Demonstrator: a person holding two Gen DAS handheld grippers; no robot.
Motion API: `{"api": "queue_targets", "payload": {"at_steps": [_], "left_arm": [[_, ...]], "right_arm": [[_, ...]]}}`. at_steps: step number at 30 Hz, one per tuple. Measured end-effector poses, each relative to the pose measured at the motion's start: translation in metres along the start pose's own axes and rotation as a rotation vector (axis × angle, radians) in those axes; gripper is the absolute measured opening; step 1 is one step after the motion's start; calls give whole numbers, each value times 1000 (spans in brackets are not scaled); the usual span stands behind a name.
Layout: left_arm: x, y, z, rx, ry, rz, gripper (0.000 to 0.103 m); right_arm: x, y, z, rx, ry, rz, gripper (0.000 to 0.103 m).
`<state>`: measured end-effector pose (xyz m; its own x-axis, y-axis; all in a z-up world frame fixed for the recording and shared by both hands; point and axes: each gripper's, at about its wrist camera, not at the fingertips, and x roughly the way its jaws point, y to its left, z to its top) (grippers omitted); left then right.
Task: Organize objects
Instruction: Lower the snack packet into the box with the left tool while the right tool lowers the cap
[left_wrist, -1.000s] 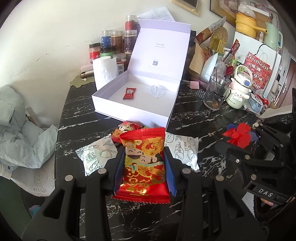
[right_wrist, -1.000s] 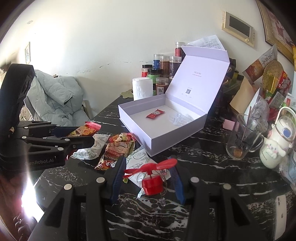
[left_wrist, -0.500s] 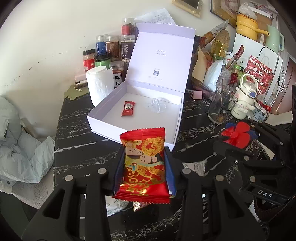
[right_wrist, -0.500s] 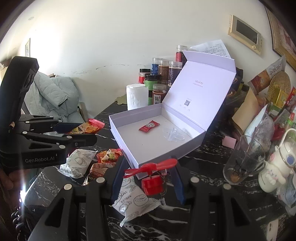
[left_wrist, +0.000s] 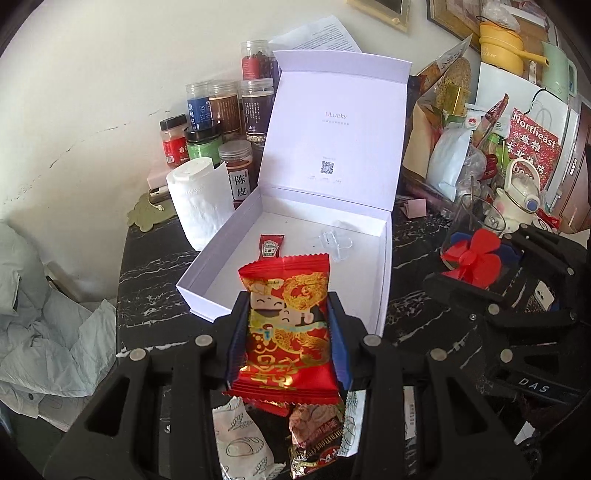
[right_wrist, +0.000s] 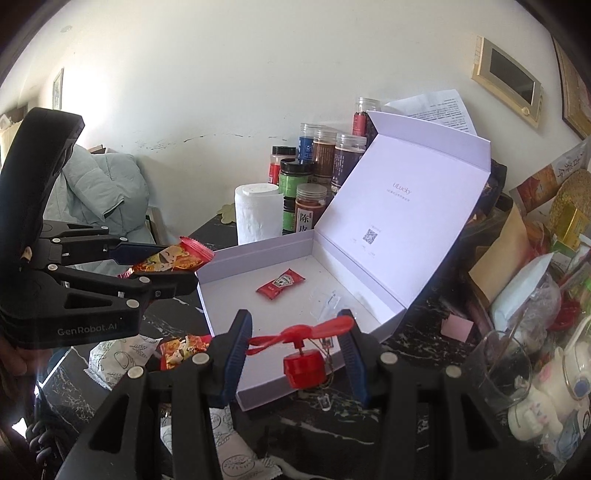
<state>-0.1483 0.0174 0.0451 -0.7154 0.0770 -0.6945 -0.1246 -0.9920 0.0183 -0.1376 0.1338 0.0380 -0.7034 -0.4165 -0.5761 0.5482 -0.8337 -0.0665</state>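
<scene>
Left claw grips red packet | right claw grips fan

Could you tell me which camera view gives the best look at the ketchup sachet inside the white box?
The right wrist view: the ketchup sachet lies fully visible on the white box floor. In the left wrist view, the red snack packet held in the left gripper hides its lower end.

Right gripper jaws clamp a red fan above the open white box.
</scene>
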Motion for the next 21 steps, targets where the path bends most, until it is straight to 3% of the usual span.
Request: {"api": "queue_targets", "payload": {"at_steps": [10,21], "left_arm": [[20,13,34,-19,-17,15,37],[42,19,70,5,-48,92,38]], "right_arm": [[17,-15,41,-20,-55,1,48],[53,-38,70,19,-35,4,48]]}}
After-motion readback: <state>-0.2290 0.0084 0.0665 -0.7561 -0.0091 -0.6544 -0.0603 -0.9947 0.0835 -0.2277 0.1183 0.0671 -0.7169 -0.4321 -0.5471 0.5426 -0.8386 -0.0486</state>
